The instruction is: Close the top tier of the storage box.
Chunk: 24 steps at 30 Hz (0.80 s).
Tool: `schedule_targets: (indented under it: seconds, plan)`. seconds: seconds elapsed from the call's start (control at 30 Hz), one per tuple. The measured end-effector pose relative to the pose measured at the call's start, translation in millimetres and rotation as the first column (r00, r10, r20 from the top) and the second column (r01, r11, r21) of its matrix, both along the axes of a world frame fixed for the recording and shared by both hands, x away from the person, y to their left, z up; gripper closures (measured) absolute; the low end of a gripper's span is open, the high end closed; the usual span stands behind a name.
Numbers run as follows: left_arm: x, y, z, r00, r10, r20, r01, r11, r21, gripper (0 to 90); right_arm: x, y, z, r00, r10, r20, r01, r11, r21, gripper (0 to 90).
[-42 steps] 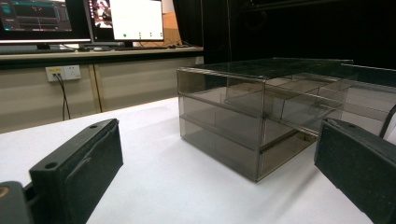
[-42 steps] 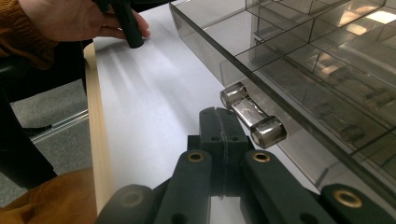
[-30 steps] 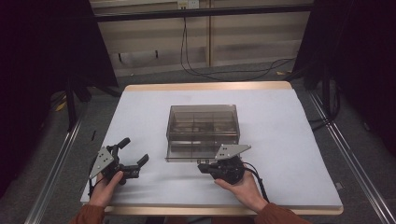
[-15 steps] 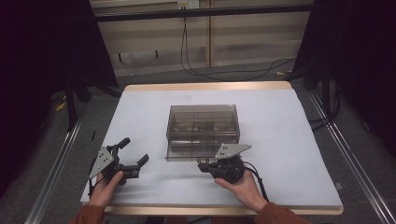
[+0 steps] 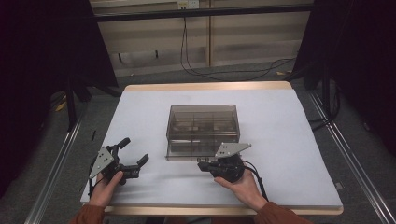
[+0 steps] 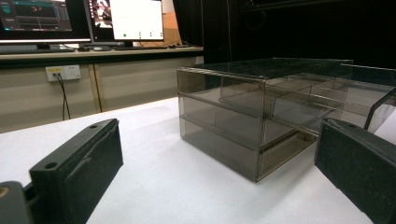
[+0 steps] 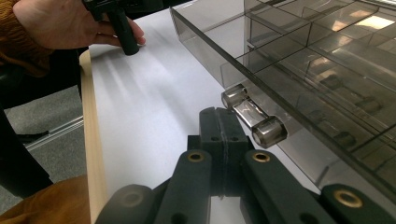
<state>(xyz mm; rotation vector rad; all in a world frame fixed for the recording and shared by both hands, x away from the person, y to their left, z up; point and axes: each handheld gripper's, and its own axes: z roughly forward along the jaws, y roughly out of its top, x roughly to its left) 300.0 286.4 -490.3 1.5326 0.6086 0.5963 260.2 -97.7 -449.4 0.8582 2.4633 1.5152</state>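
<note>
Here, a smoked, see-through drawer box (image 5: 203, 129) stands near the middle of the white-covered table (image 5: 289, 140), upright, its front facing the person's edge. In the high view its lowest drawer appears to stick out slightly at the front. The right gripper (image 5: 204, 166), held in the right hand (image 5: 238, 184), lies low on the table just in front of the box's lower front edge. Its jaws are pressed flat together with nothing between them, as the right gripper view shows; their tips sit just beside the drawer's clear bar handle (image 7: 252, 116), and contact cannot be made out. The left gripper (image 5: 134, 156), held in the left hand (image 5: 106, 184), rests near the table's front left corner, well apart from the box. Its jaws stand wide apart and empty; in the left gripper view the box (image 6: 261, 112) appears between them, farther off.
</note>
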Motion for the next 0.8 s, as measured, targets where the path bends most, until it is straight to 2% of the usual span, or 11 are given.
schedule_targets:
  seconds: [0.8]
  plan:
    - [0.0, 0.2, 0.0, 1.0, 0.002, 0.001, -0.002, 1.0, 0.002, 1.0, 1.6, -1.4, 3.0, 0.9998, -0.01, 0.014, 0.01, 0.9999, 0.008, 90.0]
